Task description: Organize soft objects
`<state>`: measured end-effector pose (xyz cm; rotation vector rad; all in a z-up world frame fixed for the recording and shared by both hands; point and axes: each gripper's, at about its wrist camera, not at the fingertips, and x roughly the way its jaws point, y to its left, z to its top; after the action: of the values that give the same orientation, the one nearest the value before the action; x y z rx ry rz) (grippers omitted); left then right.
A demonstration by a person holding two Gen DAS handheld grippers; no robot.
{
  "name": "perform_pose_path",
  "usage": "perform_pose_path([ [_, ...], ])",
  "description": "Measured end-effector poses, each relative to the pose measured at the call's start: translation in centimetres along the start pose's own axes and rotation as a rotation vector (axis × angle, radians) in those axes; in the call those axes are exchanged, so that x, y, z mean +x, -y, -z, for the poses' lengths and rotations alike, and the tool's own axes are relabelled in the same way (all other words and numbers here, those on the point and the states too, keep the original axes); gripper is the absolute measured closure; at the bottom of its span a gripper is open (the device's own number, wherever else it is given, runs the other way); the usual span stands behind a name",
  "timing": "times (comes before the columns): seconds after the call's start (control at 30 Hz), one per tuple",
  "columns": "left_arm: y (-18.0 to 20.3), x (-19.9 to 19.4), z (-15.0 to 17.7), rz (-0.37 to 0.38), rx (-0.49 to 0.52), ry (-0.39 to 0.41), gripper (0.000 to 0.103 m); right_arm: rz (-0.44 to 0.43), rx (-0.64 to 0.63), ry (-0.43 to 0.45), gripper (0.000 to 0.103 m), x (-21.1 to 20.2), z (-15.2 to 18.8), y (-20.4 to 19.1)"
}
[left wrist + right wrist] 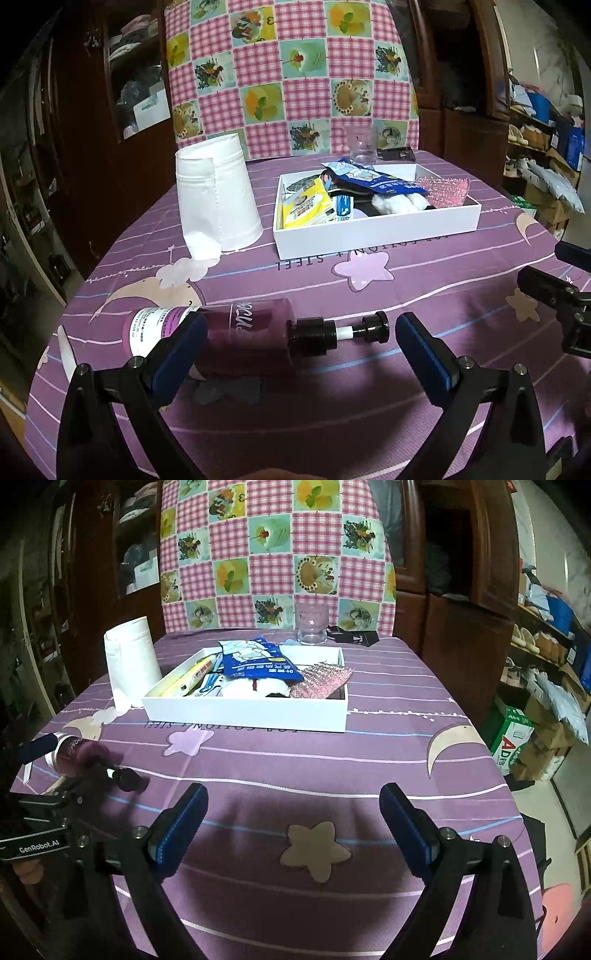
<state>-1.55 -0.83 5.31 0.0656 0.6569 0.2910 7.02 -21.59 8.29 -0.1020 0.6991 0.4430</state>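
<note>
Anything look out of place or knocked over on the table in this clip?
Yes: the purple pump bottle lies on its side on the tablecloth, ahead of the open left hand-held gripper. In the white tray, the blue packet sits loosely atop the pile.

Purple bedsheet-style tablecloth [369, 746] with moon and star prints, covering table. Clear glass jar [312, 627] upright at far edge. Black binder clip [364, 638] just beside jar. Pink gingham patchwork cloth [291, 74] with fruit panels, hanging behind table. Dark wooden cabinets [458, 554] either side. Green-and-white cardboard carton [511, 734] on floor, right, near stacked boxes.
</note>
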Motion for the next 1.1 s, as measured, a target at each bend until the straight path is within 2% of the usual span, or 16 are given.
perform_pose_path([
  [1.1,-0.05,-0.29,-0.01,0.01,-0.005,0.021,0.0,0.005,0.008,-0.004,0.009,0.1,0.04,0.29],
])
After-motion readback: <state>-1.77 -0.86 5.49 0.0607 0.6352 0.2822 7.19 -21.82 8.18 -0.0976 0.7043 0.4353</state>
